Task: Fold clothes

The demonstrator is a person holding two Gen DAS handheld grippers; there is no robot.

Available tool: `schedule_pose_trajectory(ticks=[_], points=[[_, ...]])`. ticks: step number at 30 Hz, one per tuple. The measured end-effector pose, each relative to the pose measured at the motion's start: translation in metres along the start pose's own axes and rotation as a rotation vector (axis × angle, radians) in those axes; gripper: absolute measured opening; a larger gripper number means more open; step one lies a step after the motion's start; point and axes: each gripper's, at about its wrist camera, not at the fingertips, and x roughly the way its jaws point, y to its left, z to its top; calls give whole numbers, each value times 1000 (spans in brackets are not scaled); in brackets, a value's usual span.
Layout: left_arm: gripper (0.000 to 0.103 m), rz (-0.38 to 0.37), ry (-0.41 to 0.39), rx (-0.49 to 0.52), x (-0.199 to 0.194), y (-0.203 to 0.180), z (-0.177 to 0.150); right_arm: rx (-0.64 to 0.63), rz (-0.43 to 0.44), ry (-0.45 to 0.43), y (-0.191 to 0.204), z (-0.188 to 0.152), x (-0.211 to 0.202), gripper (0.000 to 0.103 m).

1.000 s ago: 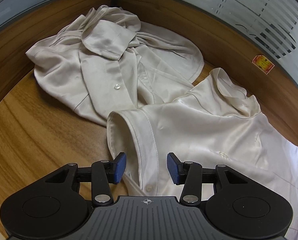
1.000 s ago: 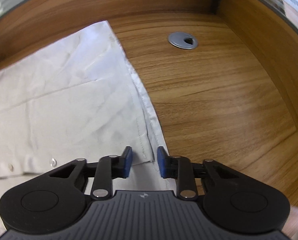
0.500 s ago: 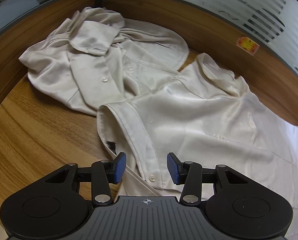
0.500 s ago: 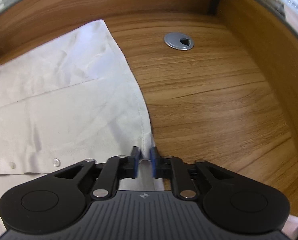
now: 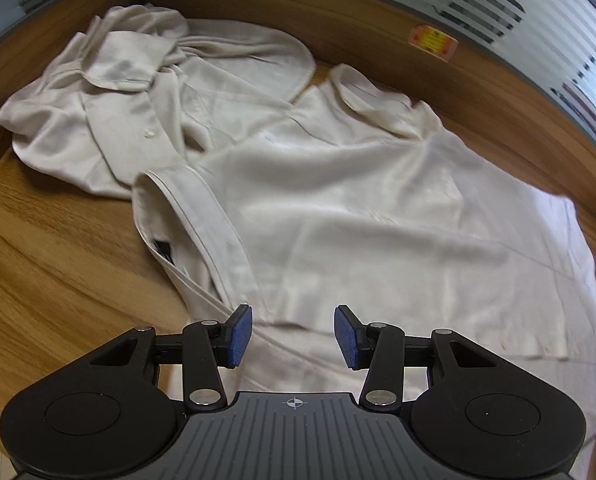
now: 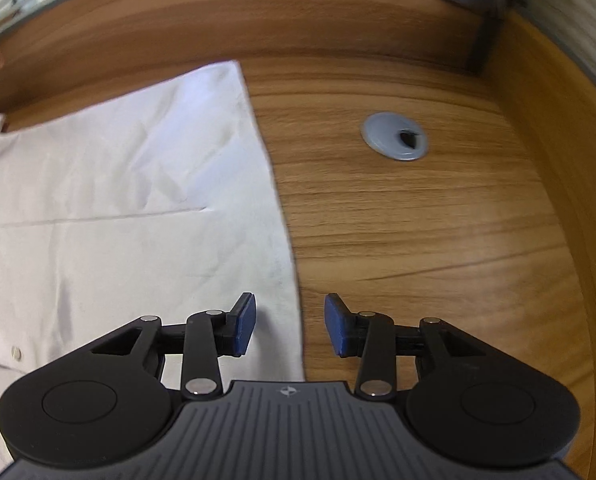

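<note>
A crumpled shirt (image 5: 145,112) sits far left on the table (image 5: 57,280), and the flat shirt (image 5: 378,208) being folded lies beside it, touching it. The left gripper (image 5: 293,334) hangs over the flat shirt's near edge with its jaws partly open and holding nothing. The right gripper (image 6: 289,324) is opening over the shirt's hem (image 6: 285,240), which looks let go, though the view is blurry; if either gripper drags across the slippery cloth, the neat fold could bunch up.
</note>
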Motion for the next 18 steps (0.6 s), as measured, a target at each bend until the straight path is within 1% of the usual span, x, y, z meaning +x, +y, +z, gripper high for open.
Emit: schedule_pose_trajectory(ticks=[1,2,4,5,9,14,18], points=[[48,1,0,9,-1,-2,-3,-6,4,-4,2,0,1,43],[49,1,2,17,-3,-4,-6,-12,9,-8,4,0,2,39],[49,6,4,31,-4,-6,-13,-28,10,-16,9,0,3,24],[49,8,9,38,-4,-7,-17,-47,5,-21,14,1,3,8],[49,12,65,80,1,-10,-33,-153,-72,-35,35,0,3,3],[49,18,124,177,6,-22,-55,-155,-134,-43,32,0,4,3],[49,13,176,182,12,-28,-65,-159,-158,-39,20,1,4,3]])
